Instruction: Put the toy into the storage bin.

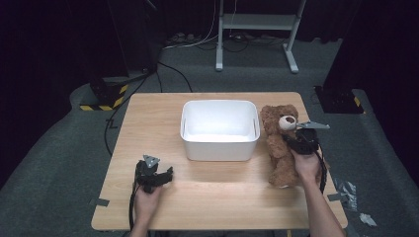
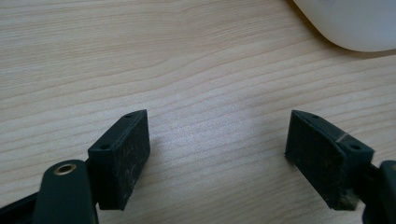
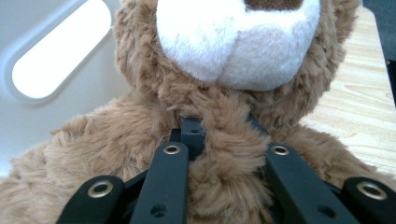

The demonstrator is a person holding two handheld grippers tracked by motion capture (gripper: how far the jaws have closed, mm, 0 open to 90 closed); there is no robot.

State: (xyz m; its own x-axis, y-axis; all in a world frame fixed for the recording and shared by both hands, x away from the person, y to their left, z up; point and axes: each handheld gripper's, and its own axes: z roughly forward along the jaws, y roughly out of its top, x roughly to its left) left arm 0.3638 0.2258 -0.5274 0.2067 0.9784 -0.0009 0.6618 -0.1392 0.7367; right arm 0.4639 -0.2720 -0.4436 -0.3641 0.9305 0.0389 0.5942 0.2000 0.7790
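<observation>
While the left gripper [image 1: 169,174] just sits low over the bare wooden table [image 1: 222,197] with its jaws spread wide and nothing between them, the action is all on the other side. In the middle there's a white tub [image 1: 220,129], looks empty. Just to its right lies the brown teddy bear [image 1: 279,148], and the right gripper [image 1: 296,132] has its jaws pinched into the fur right under the chin. So my guess is we're at the grab stage. Next move probably calls for lifting the bear clear of the rim and swinging it over the tub.
</observation>
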